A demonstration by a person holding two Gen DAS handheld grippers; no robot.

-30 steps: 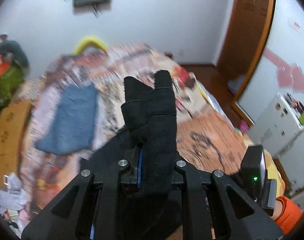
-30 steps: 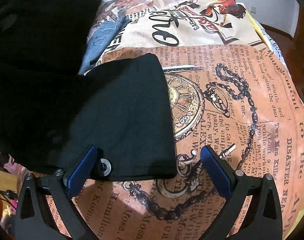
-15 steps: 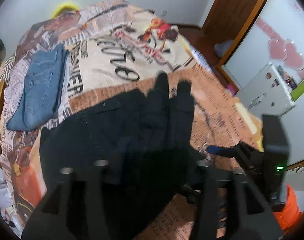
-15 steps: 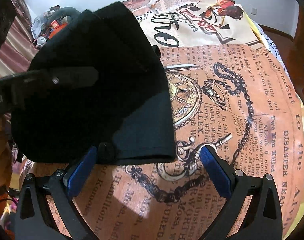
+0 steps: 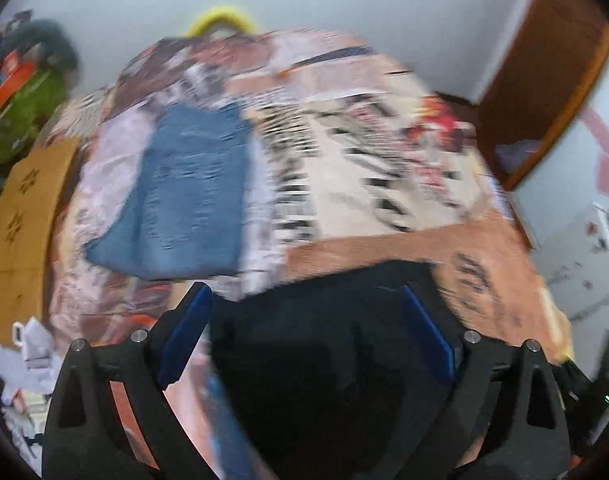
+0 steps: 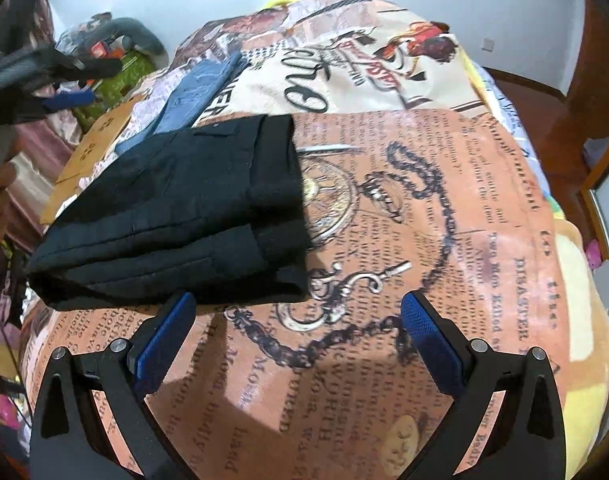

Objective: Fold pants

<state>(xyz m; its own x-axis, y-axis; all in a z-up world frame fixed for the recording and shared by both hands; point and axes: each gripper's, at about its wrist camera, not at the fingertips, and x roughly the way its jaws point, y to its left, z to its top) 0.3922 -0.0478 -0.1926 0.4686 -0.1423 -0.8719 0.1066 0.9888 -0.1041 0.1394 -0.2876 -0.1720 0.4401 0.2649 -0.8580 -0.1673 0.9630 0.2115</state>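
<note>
The black pants lie folded in a thick stack on the printed bed cover. In the blurred left wrist view they fill the space under my left gripper. Its jaws are opening and stand wide, and the pads do not press on the black pants lying between them. My right gripper is open just in front of the stack's near edge, above the bare cover, with nothing in it. At the upper left of the right wrist view, the left gripper's fingers show blurred above the stack.
Folded blue jeans lie further back on the bed cover, also visible as blue jeans behind the black stack. A cardboard box and clutter stand left of the bed. A wooden door and a white cabinet are to the right.
The left gripper carried a fold of black cloth over the pants, let it go and opened wide. The pants now lie as a folded stack. The right gripper drew back a little.
</note>
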